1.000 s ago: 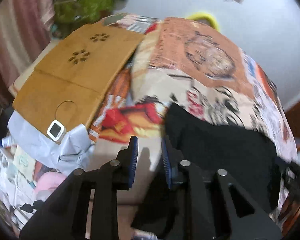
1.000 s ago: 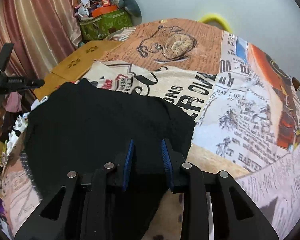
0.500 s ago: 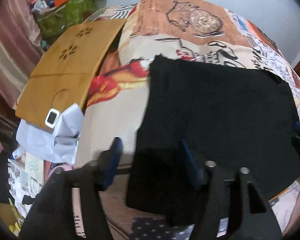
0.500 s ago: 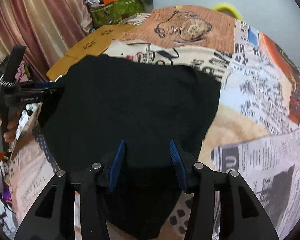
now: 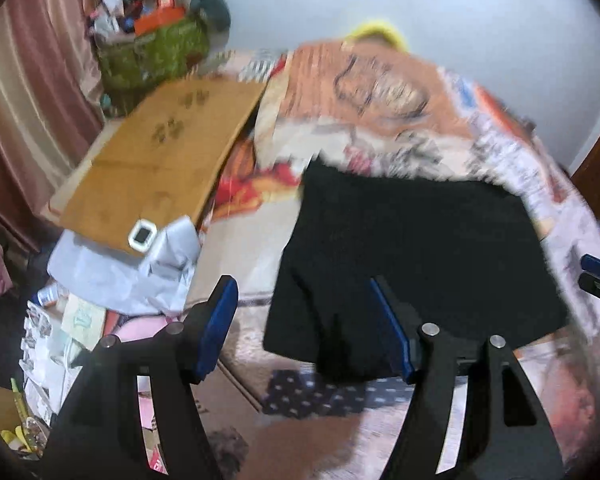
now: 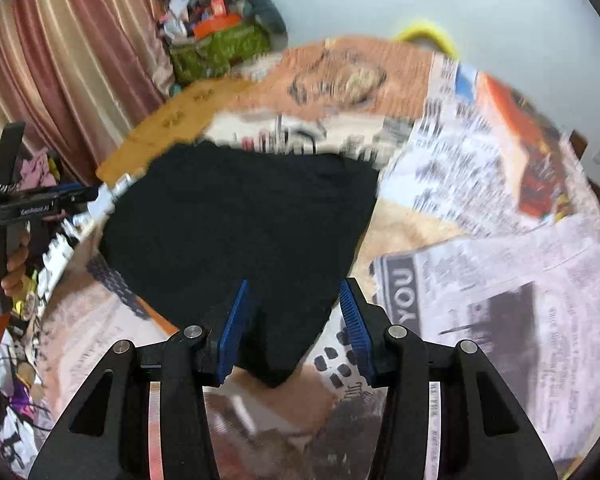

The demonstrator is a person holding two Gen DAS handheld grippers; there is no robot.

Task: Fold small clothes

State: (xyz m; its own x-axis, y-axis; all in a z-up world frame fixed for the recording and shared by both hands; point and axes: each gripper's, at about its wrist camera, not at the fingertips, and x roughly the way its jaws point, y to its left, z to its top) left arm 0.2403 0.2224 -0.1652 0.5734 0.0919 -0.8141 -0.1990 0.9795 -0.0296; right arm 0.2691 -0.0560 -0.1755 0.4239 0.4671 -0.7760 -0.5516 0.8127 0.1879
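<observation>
"GenRobot.AI" is printed on the left gripper (image 6: 40, 210); "YOU" reads on the newspaper-print bedspread (image 6: 480, 272). A green bag (image 5: 156, 56) far left is heaped with clutter. The black garment (image 5: 412, 256) lies flat on the bedspread. Both the left gripper and the right gripper (image 6: 296, 328) stand spread apart, holding nothing.

Both fisheye views are evenly and softly lit, without glare. Motion blur smears the printed bedcover (image 6: 480, 184). Edges are strongly curved and vignetted.
</observation>
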